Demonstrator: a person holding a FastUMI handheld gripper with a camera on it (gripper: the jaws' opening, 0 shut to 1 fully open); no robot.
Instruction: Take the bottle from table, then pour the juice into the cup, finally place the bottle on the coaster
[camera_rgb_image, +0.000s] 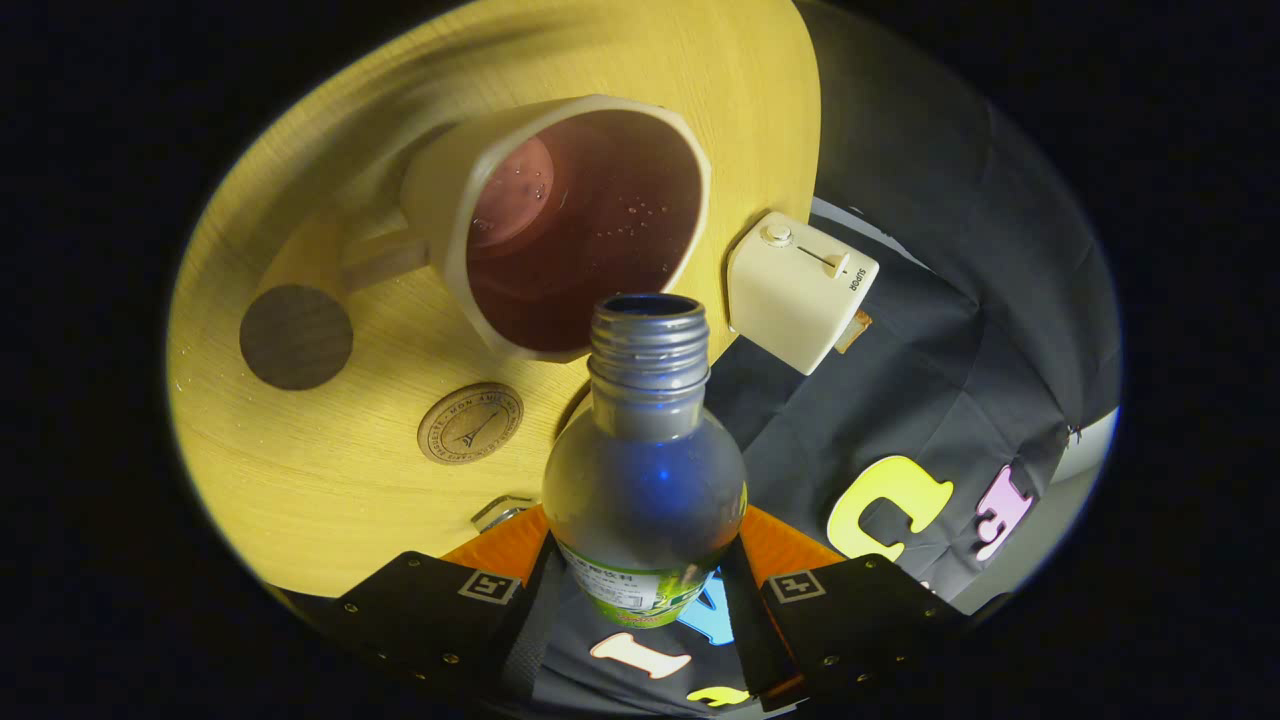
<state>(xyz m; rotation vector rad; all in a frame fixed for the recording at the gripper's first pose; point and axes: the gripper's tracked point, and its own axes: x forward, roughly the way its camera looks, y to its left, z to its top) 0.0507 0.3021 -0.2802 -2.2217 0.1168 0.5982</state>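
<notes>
My gripper (645, 560) is shut on a clear, uncapped bottle (645, 470), both fingers pressing its labelled body. The bottle looks drained, its threaded mouth pointing at the near rim of a cream cup (560, 230). The cup stands just beyond the bottle on the wooden table (330, 490) and holds dark reddish juice with small bubbles. The whole scene is strongly rolled in this view. A dark round coaster (296, 337) lies flat on the table beside the cup's handle side, apart from the cup and the bottle.
A round embossed wooden disc (470, 423) lies on the table between the coaster and the bottle. A cream box with a knob and a slider (800, 290) sits at the table's edge past the cup. A small metal clip (500, 512) lies near my fingers.
</notes>
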